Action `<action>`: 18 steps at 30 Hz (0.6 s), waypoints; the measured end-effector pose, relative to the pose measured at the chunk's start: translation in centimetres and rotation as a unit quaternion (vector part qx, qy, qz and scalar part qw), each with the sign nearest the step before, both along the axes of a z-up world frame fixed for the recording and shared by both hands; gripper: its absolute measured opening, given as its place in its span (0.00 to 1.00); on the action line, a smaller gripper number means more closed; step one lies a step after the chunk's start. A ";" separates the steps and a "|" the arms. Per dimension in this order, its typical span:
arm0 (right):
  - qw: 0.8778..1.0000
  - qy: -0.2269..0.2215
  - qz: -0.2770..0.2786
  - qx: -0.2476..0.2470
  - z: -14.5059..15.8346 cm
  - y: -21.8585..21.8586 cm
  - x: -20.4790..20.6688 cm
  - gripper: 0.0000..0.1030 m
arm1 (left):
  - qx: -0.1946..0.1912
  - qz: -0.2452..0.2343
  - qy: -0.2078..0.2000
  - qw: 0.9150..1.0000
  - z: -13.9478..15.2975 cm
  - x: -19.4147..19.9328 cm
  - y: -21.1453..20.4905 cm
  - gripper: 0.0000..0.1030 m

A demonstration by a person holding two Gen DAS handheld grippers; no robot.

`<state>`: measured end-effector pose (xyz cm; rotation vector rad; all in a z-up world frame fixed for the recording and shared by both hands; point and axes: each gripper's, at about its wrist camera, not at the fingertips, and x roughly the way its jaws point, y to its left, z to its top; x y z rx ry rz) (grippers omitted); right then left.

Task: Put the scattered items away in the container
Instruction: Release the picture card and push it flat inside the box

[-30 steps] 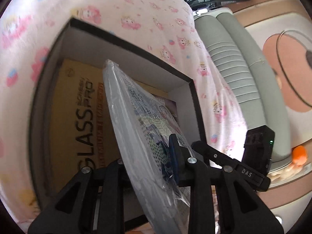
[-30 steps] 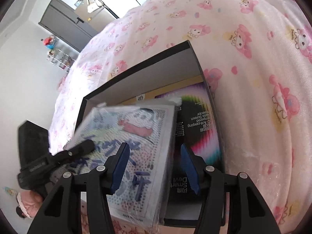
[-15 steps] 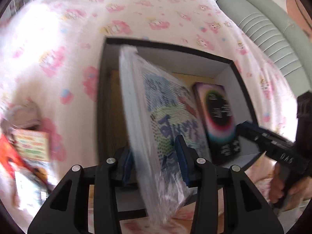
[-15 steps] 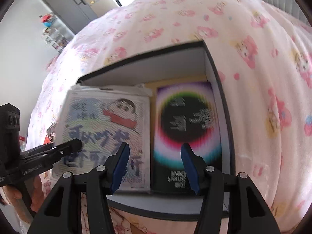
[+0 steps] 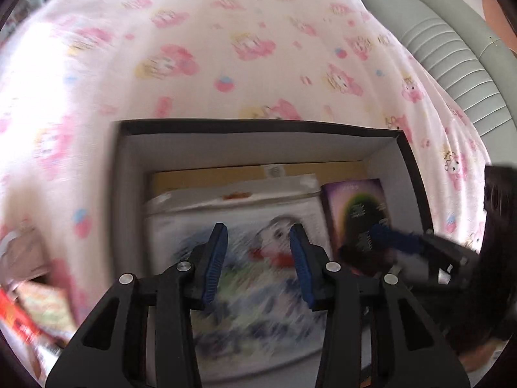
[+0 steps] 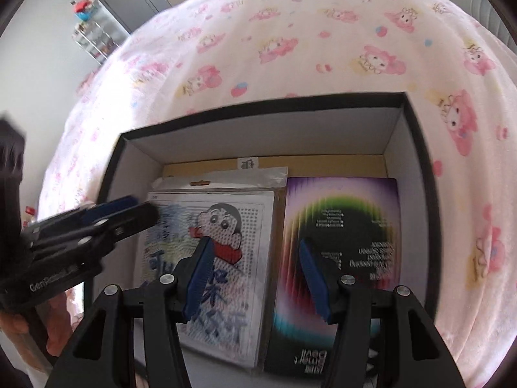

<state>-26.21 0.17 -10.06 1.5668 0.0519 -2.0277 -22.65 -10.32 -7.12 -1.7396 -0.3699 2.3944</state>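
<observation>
Inside, flat glossy packet (image 6: 206,258), rectangular box (image 6: 420,168)

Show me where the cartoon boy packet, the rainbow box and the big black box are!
cartoon boy packet (image 6: 223,226): right wrist view, on the boy's face.
rainbow box (image 6: 342,207): right wrist view, on its green-ringed cover.
big black box (image 6: 258,139): right wrist view, on its far inner wall.
</observation>
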 end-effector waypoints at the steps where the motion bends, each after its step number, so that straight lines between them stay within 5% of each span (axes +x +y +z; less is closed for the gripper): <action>1: 1.000 -0.004 0.000 0.002 -0.2 0.0 -0.1 0.50 | -0.011 -0.004 -0.006 1.000 -0.6 -1.1 0.6 0.39; 6: 1.000 0.010 -0.016 0.013 -0.7 1.4 -0.2 0.51 | -0.061 0.003 -0.039 0.997 -3.3 -3.9 1.6 0.39; 10: 1.000 -0.001 -0.029 0.008 -1.1 2.5 -0.1 0.51 | -0.029 -0.015 -0.062 0.998 -4.9 -3.9 1.8 0.39; 15: 0.999 -0.037 -0.022 -0.012 -1.8 2.7 1.0 0.51 | 0.019 -0.019 -0.043 0.999 -3.9 -2.9 1.4 0.39; 18: 0.999 -0.019 -0.027 -0.011 -1.0 3.1 2.1 0.50 | 0.052 -0.029 -0.015 0.998 -2.5 -1.4 1.4 0.39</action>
